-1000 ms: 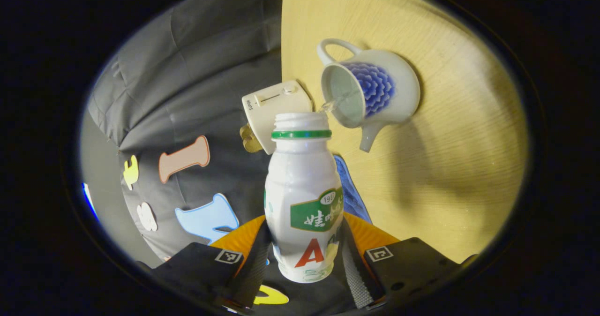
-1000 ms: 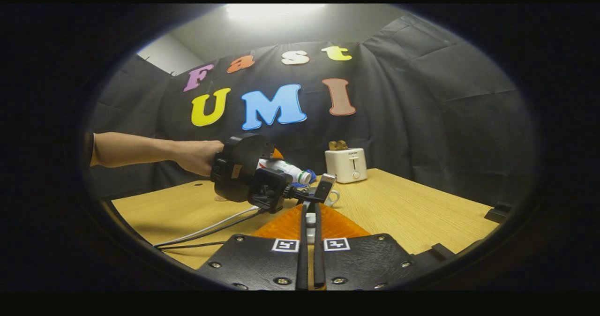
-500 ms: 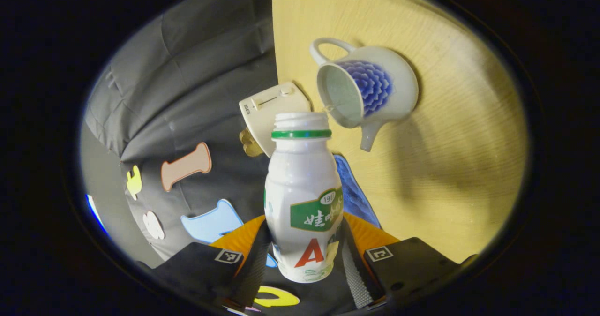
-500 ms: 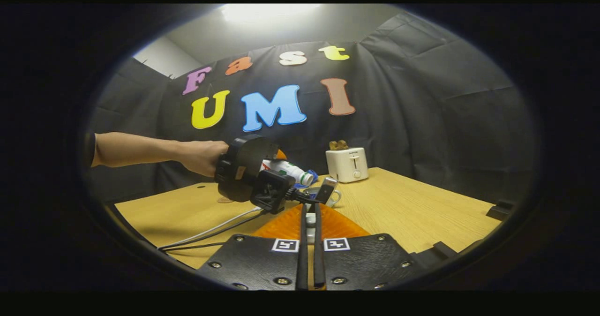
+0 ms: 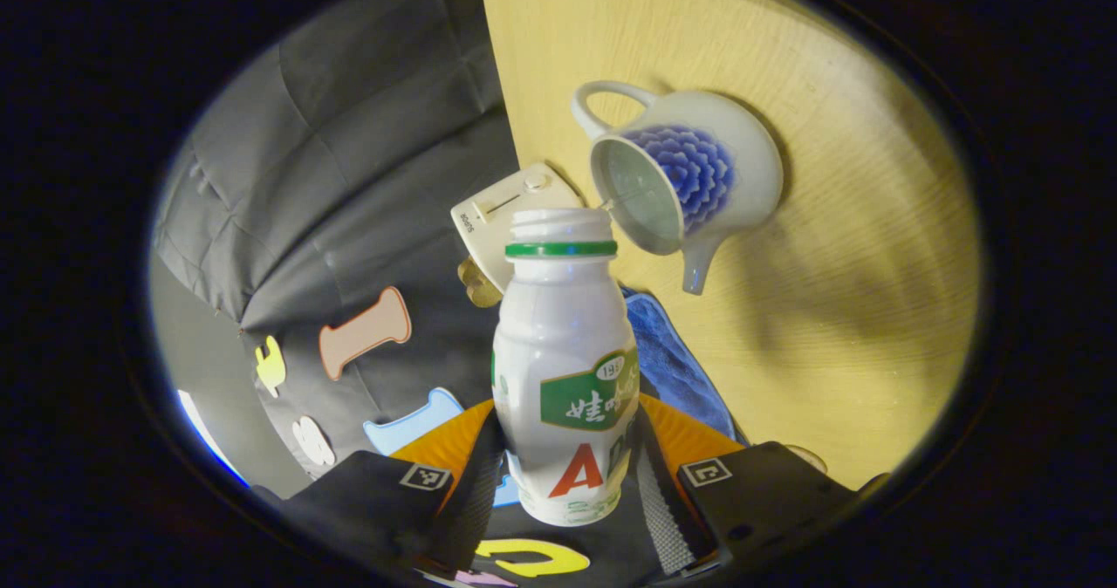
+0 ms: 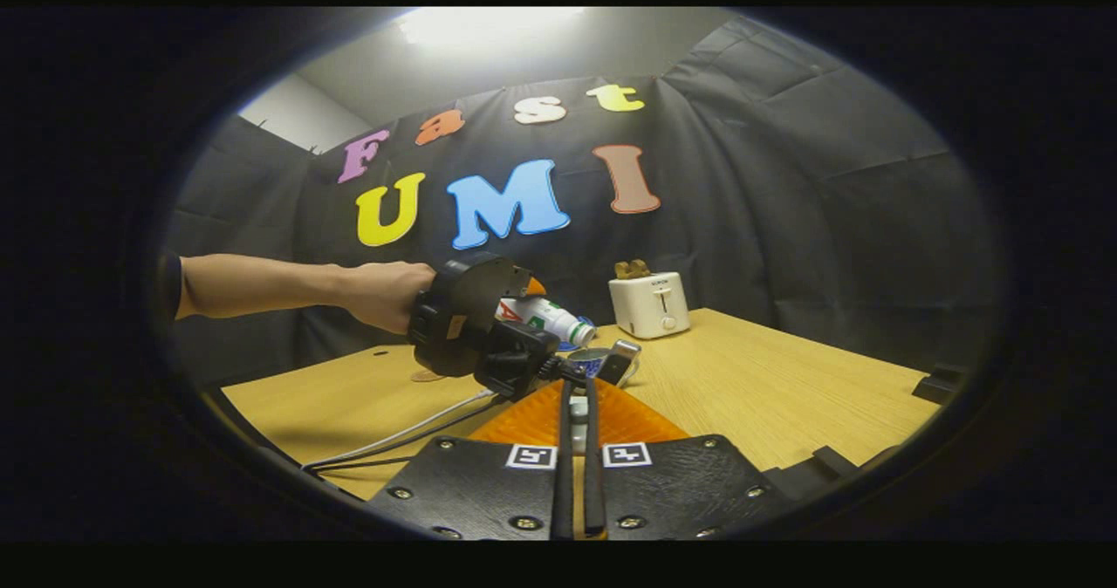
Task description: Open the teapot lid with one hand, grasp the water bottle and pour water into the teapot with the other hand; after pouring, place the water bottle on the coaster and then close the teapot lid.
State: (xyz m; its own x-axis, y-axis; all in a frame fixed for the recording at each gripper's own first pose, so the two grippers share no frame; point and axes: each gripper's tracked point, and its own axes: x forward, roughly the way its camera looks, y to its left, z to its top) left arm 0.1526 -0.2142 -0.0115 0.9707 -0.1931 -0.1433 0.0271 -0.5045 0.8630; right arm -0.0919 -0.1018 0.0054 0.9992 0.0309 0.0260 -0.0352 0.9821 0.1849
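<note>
— Left gripper view: what is seen that the other view lacks?
— The open mouth of the teapot (image 5: pixel 689 178) is looked into, its lid off, with the bottle (image 5: pixel 565 370) tipped sideways so that its uncapped neck sits just beside the rim. A blue cloth (image 5: pixel 672 357) is seen on the table (image 5: pixel 855 309) behind the bottle, and a toaster (image 5: pixel 506 213) at the table's far edge.

— And the right gripper view?
— The left gripper (image 6: pixel 476 331) is shown from outside, held by a hand (image 6: pixel 384 296) on an outstretched forearm, level above the table. The bottle is seen lying nearly level in it, neck towards the teapot.

— How are the tongs set?
— The left gripper is pinched on the lower body of the bottle, one finger on each side. The right gripper (image 6: pixel 578 413) is pressed almost together on a small pale thing, probably the lid (image 6: pixel 578 409), though this cannot be told for sure.
</note>
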